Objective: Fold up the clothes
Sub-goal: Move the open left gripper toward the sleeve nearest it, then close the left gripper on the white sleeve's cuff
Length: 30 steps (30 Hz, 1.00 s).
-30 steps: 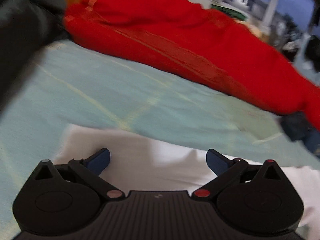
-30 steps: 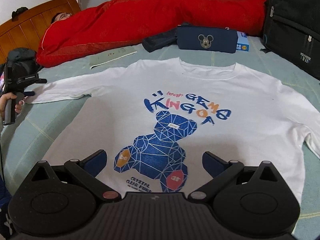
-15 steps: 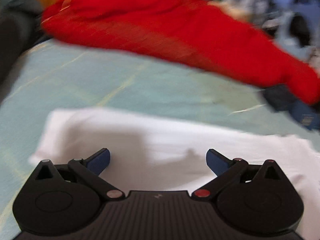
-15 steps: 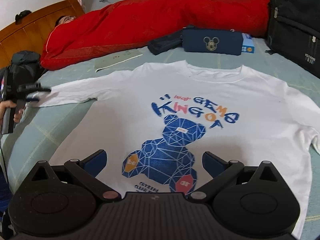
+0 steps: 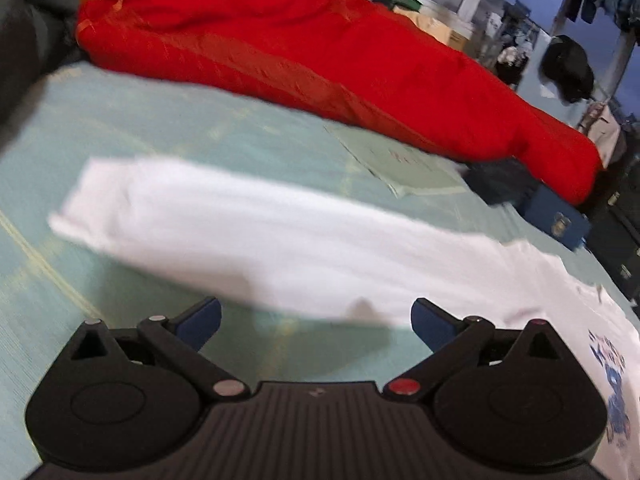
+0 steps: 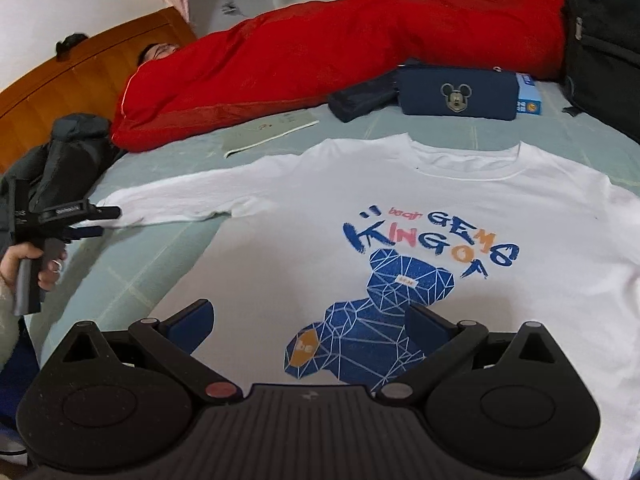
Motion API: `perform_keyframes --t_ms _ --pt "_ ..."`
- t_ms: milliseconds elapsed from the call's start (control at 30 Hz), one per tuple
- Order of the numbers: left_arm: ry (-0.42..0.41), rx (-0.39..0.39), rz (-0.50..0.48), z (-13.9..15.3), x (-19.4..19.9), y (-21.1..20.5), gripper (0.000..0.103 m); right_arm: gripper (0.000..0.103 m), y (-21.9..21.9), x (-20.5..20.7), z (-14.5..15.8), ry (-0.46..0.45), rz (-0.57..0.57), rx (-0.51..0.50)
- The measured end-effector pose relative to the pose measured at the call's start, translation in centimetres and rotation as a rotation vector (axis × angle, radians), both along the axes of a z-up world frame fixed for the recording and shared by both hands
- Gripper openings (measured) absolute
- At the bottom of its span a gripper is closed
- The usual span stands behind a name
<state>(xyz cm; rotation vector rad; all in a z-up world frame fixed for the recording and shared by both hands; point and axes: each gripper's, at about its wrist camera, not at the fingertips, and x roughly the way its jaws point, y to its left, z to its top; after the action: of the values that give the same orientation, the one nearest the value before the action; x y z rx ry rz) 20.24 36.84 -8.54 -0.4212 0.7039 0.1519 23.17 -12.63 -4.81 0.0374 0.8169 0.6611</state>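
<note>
A white long-sleeved shirt (image 6: 400,208) with a blue bear print lies flat, front up, on the pale green bed. Its left sleeve (image 5: 248,236) stretches out toward the bed's left side. My left gripper (image 5: 316,316) is open and empty, just short of the sleeve's near edge; it also shows in the right wrist view (image 6: 90,222), at the cuff. My right gripper (image 6: 310,326) is open and empty, hovering over the lower part of the shirt and its print.
A person under a red quilt (image 6: 320,48) lies along the far side of the bed. A navy pouch (image 6: 456,94), a dark bundle (image 6: 360,98) and a paper sheet (image 6: 268,130) lie beyond the collar. A black backpack (image 6: 604,40) stands at right, a dark jacket (image 6: 60,152) at left.
My left gripper has pulled back and turned right, so the whole sleeve now shows ahead of it. My right gripper has moved slightly forward over the shirt. Both stay open.
</note>
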Motion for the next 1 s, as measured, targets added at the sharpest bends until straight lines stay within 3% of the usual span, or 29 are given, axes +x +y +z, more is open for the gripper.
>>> perform_keyframes --t_ms 167,367,533,867,1000 --pt "-0.083 -0.013 0.021 -1.5 -0.2 0.2 0.102 0.103 -0.5 0.2 -0.3 0.012 -0.027 0.005" --pt "-0.151 -0.124 0.059 -1.9 0.5 2.8 0.102 0.103 -0.6 0.6 -0.7 0.022 -0.041 0.012" --pt "-0.195 -0.163 0.098 -2.4 1.4 4.5 0.102 0.103 -0.5 0.7 -1.0 0.027 -0.042 0.008" --pt "-0.261 -0.198 0.219 -2.3 3.5 6.4 0.102 0.103 -0.1 0.8 -1.2 0.024 -0.048 -0.006" --pt "-0.28 -0.192 0.226 -1.5 3.6 6.1 0.102 0.103 0.0 0.7 -1.1 0.02 -0.044 -0.006"
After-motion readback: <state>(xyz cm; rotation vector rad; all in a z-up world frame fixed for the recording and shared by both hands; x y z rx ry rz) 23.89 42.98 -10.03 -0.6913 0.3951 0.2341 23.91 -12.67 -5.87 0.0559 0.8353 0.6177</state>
